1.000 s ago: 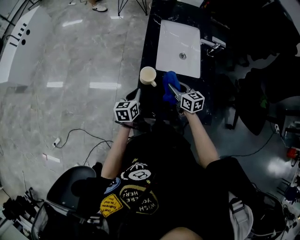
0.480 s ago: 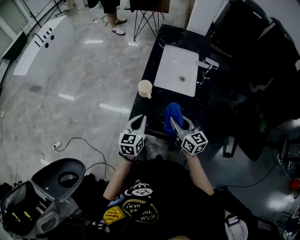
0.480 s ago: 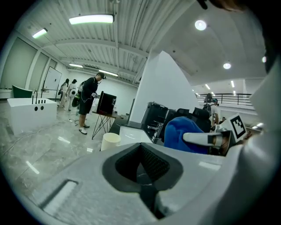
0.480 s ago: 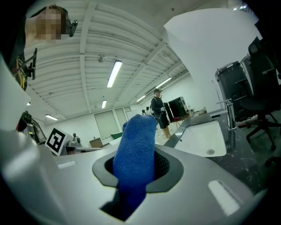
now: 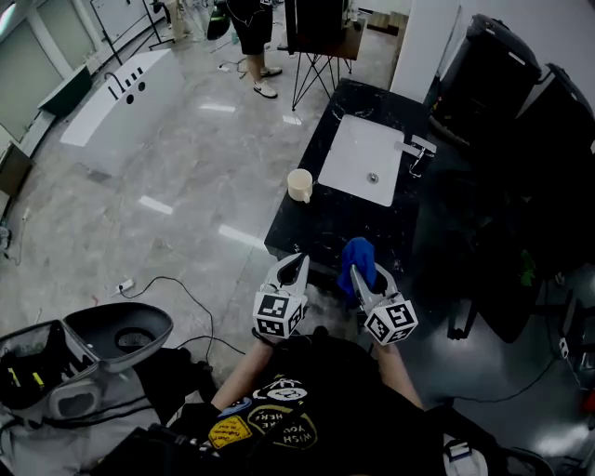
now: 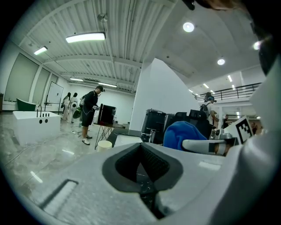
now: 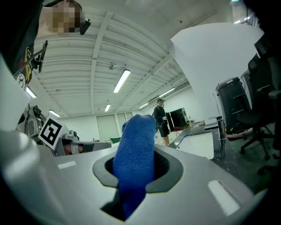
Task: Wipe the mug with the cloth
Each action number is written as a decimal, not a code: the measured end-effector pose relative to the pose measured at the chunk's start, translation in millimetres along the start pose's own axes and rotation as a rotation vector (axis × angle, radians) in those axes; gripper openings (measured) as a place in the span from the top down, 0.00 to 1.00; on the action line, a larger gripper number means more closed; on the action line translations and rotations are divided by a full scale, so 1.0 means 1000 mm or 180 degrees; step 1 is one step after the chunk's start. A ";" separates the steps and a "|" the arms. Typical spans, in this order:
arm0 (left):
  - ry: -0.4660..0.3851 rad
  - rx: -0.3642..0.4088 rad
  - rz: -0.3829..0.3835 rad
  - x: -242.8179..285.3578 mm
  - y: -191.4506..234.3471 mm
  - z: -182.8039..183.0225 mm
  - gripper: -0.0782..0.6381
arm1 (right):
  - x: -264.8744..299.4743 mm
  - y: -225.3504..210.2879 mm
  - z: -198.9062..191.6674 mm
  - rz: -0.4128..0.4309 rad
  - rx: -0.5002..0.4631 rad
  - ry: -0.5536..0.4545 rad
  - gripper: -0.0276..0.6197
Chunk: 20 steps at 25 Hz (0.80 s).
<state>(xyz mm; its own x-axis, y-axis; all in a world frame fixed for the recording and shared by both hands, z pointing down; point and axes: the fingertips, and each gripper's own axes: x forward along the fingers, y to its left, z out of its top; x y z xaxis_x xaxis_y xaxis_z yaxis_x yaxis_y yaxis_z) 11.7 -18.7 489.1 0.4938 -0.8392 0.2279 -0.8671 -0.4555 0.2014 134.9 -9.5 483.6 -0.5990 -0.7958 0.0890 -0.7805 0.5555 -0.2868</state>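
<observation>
A cream mug (image 5: 299, 185) stands at the left edge of the black counter (image 5: 339, 232), left of the white sink basin (image 5: 364, 160). My right gripper (image 5: 364, 276) is shut on a blue cloth (image 5: 357, 257) that bunches up out of its jaws, held over the counter's near edge. In the right gripper view the cloth (image 7: 134, 160) fills the gap of the gripper (image 7: 136, 173). My left gripper (image 5: 292, 271) hangs beside it, shut on nothing, well short of the mug. From the left gripper (image 6: 142, 166) view the mug (image 6: 104, 145) is small and far ahead, the cloth (image 6: 183, 134) to the right.
A faucet (image 5: 416, 149) stands at the sink's right side. Black chairs and cases (image 5: 497, 74) crowd the right. On the grey floor to the left are a white bathtub (image 5: 116, 102) and a cable (image 5: 177, 290). A person (image 5: 251, 28) stands beyond the counter.
Both grippers have drawn back from the mug to the counter's near edge, and the view has pulled away from the counter. The right gripper still holds the cloth.
</observation>
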 end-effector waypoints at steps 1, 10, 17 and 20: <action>0.0005 0.0040 -0.0037 0.000 -0.004 0.003 0.88 | -0.001 0.003 0.003 -0.0004 0.0034 -0.0030 0.83; 0.0082 0.0202 -0.0160 -0.019 -0.005 0.006 0.88 | 0.002 0.034 0.010 0.0064 -0.0035 -0.0023 0.82; 0.0152 0.0137 -0.0220 -0.037 -0.010 -0.008 0.88 | 0.001 0.052 -0.013 0.0166 0.0006 0.0142 0.82; 0.0235 0.0106 -0.0163 -0.039 -0.003 -0.016 0.88 | 0.008 0.063 -0.015 0.0267 -0.0110 0.0155 0.82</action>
<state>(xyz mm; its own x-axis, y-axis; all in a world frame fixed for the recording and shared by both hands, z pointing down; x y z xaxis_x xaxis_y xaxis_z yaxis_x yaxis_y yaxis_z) -4.1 20.4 494.9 0.5399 -0.7909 0.2881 -0.8418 -0.5079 0.1830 77.9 22.8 480.9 -0.6699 -0.7339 0.1126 -0.7325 0.6283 -0.2621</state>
